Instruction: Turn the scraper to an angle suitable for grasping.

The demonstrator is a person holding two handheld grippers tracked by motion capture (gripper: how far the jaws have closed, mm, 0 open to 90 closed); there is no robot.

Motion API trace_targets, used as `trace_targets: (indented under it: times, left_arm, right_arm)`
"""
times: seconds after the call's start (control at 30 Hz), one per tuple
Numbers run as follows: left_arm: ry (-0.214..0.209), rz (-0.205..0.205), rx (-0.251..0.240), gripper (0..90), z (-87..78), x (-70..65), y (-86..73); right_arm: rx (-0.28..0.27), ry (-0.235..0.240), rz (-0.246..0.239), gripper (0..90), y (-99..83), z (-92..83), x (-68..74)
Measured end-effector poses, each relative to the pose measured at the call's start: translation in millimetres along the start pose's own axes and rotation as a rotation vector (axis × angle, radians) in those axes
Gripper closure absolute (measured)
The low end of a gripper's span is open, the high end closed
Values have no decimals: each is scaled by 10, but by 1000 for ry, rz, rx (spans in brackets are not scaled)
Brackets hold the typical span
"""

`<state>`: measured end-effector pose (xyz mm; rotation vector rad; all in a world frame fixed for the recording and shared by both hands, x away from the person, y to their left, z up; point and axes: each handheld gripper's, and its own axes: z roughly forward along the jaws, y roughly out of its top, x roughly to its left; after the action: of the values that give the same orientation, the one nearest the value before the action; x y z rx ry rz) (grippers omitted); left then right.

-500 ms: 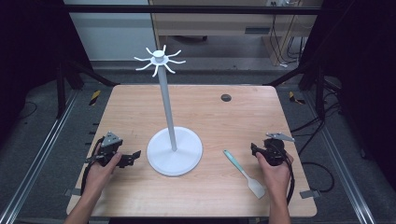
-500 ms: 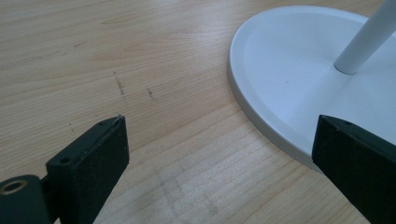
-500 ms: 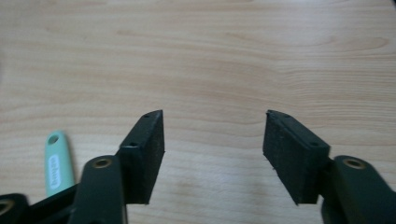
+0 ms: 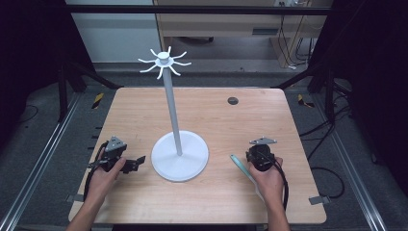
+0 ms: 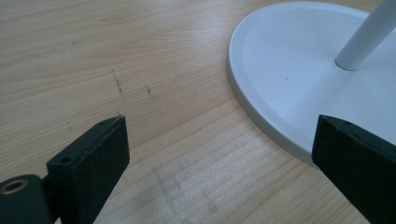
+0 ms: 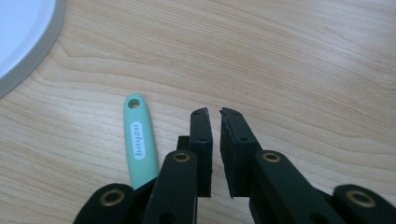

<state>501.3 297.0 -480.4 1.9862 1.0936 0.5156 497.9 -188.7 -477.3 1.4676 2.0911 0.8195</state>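
A white stand rises from the middle of the wooden table (image 4: 221, 120), with a round base (image 4: 192, 161) (image 5: 289, 70), a thin pole (image 4: 171, 106) and a ring of hooks (image 4: 164, 61) on top. A mint-green spatula (image 4: 238, 163) (image 6: 140, 149) lies right of the base, its blade end hidden under the person's right hand. My right gripper (image 4: 252, 156) (image 6: 215, 114) hovers just beside the handle, jaws shut with only a slit between them and nothing inside. Left of the base, my left gripper (image 4: 137, 163) (image 5: 222, 123) is open and holds nothing, its right jaw near the base rim.
A small dark round hole (image 4: 233, 100) sits in the table's far right part. Metal rails and cables run along both sides of the table, and dark frame posts stand at the back.
The right hand has shifted left toward the spatula and now covers its blade end. The left hand has stayed in place.
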Motion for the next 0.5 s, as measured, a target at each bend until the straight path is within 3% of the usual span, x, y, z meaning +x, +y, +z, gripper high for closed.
trace_targets:
  times: [0.17, 0.5]
  left_arm:
    - [0, 2, 2, 38, -1, -6, 1]
    - [-1, 3, 3, 38, 2, -8, 1]
  right_arm:
    - [17, 12, -17, 900, 1, 22, 44]
    - [39, 47, -48, 900, 21, 73, 112]
